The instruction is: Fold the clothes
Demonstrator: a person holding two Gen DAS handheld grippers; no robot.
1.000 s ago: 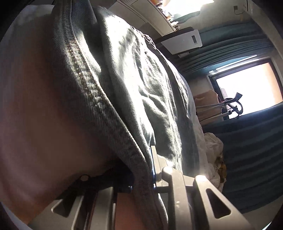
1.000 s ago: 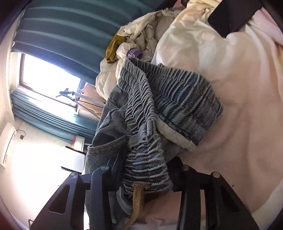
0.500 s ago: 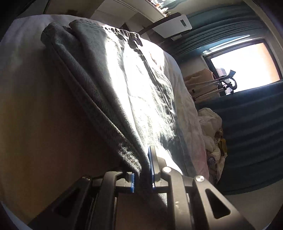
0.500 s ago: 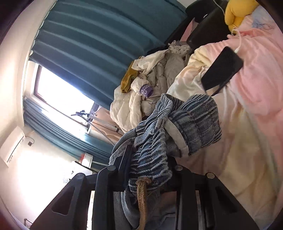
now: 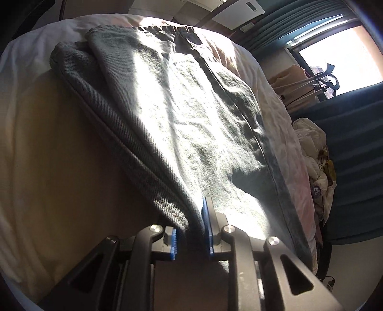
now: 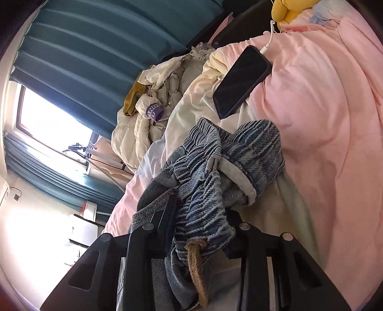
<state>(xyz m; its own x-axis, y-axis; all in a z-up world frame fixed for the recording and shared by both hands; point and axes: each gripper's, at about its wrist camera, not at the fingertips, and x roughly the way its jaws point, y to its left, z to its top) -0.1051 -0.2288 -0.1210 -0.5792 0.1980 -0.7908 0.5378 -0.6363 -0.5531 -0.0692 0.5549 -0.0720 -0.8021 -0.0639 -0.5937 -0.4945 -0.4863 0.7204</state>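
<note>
Pink duvet (image 6: 323, 114) across bed, cream sheet (image 6: 191, 105) bunched beside it. Black phone (image 6: 241, 81) face up on duvet edge, white cable (image 6: 269, 41) plugged in at top. Yellow plush (image 6: 287, 9) at far end, partly cut off. Heap of cream clothing (image 6: 143, 114) near teal curtain (image 6: 95, 43), mustard piece (image 6: 132, 100) and purple label (image 6: 154, 111) in it. Bright window (image 5: 335, 55), drying rack (image 5: 311, 83) in front. Air conditioner (image 5: 237, 12) on wall.

One pair of jeans (image 5: 191, 124), one phone (image 6: 241, 80), one yellow plush toy (image 6: 287, 10), two grippers
</note>
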